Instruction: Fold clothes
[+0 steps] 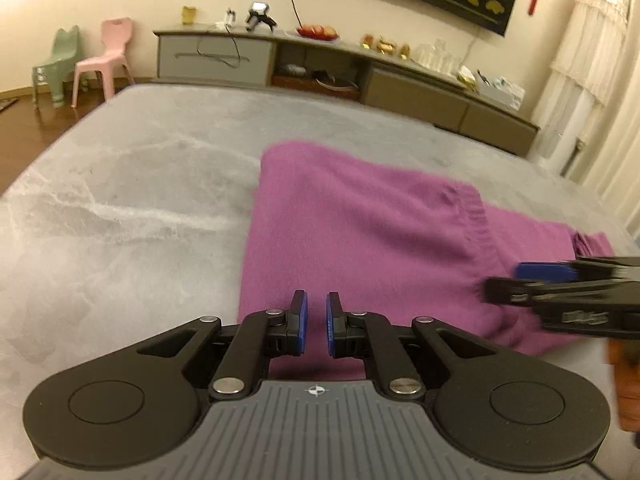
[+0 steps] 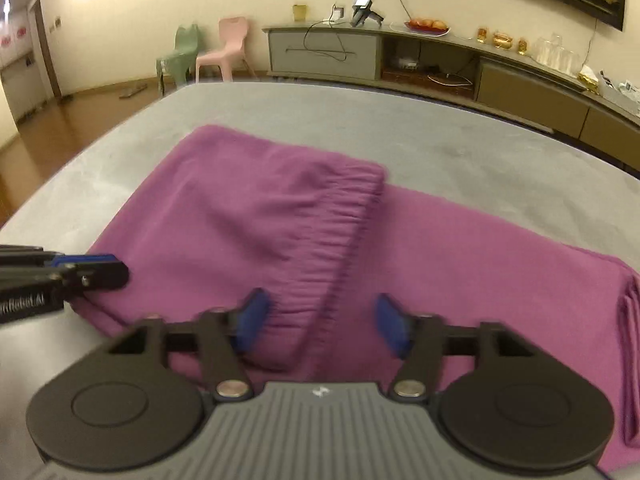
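**Fold laid; release in progress**

The purple garment (image 2: 280, 216) is spread on the grey bed (image 1: 120, 208), one ribbed end folded over toward 10 o'clock of the right wrist view. The left gripper (image 1: 316, 320) is nearly closed at the near hem; whether cloth is pinched cannot be told. The right gripper (image 2: 320, 320) stands apart, empty. A fresh grasp on the unfolded end at 3 o'clock is judged necessary next.

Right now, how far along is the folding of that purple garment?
One fold looks done: the ribbed hem lies doubled over the purple knit garment. The left hand-held gripper hovers nearly shut; the right hand-held gripper stands open, holding nothing. Further folding probably remains.
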A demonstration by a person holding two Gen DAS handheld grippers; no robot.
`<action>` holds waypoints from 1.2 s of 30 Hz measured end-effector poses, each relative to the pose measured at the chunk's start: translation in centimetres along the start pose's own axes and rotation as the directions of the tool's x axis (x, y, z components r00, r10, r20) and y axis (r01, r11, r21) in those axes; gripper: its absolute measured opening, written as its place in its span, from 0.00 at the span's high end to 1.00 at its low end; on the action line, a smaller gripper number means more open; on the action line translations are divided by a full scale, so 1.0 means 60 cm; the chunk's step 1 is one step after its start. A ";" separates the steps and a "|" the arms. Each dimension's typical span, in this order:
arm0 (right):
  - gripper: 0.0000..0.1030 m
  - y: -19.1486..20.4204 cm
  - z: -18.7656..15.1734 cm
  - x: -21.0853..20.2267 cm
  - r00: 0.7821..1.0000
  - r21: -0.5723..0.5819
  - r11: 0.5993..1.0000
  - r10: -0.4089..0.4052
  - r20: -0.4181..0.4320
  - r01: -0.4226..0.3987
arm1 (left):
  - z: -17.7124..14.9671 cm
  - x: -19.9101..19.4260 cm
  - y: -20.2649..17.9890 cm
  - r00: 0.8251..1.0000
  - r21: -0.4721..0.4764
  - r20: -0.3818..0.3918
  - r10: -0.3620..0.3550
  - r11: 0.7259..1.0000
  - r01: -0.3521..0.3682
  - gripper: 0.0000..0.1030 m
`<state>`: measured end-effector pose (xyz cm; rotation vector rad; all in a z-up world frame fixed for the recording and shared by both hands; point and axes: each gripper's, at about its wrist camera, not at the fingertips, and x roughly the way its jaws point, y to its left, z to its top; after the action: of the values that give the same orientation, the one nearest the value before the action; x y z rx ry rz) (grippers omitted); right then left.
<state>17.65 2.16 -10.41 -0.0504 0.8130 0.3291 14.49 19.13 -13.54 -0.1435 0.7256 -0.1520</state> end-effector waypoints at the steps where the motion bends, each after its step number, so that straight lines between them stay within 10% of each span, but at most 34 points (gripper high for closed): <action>1: 0.49 -0.009 0.001 -0.027 0.999 0.000 1.000 0.011 0.031 -0.011 | 0.001 -0.009 -0.009 1.000 0.003 0.017 -0.009 1.000 0.009 0.91; 11: 0.43 -0.294 -0.138 -0.190 0.949 0.194 0.946 -0.287 0.131 0.260 | 0.006 -0.025 -0.214 0.959 0.035 0.000 -0.284 0.958 0.284 0.88; 17: 0.37 -0.441 -0.189 -0.209 0.919 0.462 0.851 -0.359 0.163 0.250 | 0.019 0.049 -0.405 0.921 0.049 -0.116 -0.372 0.924 0.379 0.83; 26: 0.36 -0.514 -0.232 -0.184 0.963 0.643 0.754 -0.253 0.096 0.134 | 0.062 0.145 -0.594 0.927 0.120 -0.160 -0.339 0.925 0.359 0.80; 29: 0.61 -0.511 -0.233 -0.178 0.971 0.613 0.781 -0.223 0.091 0.121 | 0.074 0.169 -0.647 0.929 0.172 -0.205 -0.310 0.922 0.346 0.78; 31: 0.81 -0.504 -0.230 -0.178 0.972 0.566 0.814 -0.217 0.085 0.133 | 0.084 0.176 -0.680 0.928 0.225 -0.228 -0.294 0.912 0.344 0.56; 33: 0.87 -0.480 -0.224 -0.194 0.959 0.503 0.848 -0.258 0.118 0.166 | 0.092 0.179 -0.712 0.928 0.294 -0.248 -0.278 0.891 0.346 0.28; 36: 0.88 -0.429 -0.213 -0.223 0.921 0.367 0.905 -0.313 0.232 0.215 | 0.102 0.180 -0.752 0.918 0.377 -0.282 -0.277 0.848 0.372 0.25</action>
<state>8.02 -28.01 -11.67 0.2012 0.5538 -0.0673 22.57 -26.62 -7.77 0.1736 0.8670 -0.6594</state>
